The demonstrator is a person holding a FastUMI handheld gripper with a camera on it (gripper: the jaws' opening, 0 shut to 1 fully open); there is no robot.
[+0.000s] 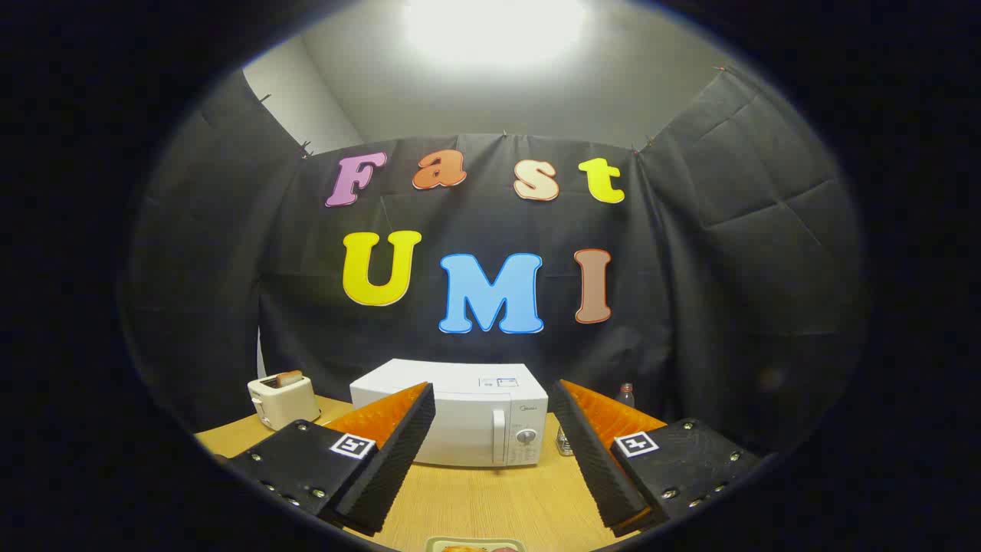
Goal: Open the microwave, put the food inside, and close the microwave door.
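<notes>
A white microwave (467, 418) stands on the wooden table (490, 502) beyond my fingers, its door shut, with a vertical handle (499, 437) and a dial to the right of it. My gripper (492, 402) is open, held well back from the microwave, with the appliance showing in the gap between the two fingers. Nothing is between the fingers. Just below them, at the near table edge, peeks the rim of a plate (475, 545) with food on it.
A white toaster (282, 400) with a slice in it sits left of the microwave. A small bottle (626, 395) and a shaker-like item (564, 442) stand right of it. The black cloth wall closes the booth behind and at both sides.
</notes>
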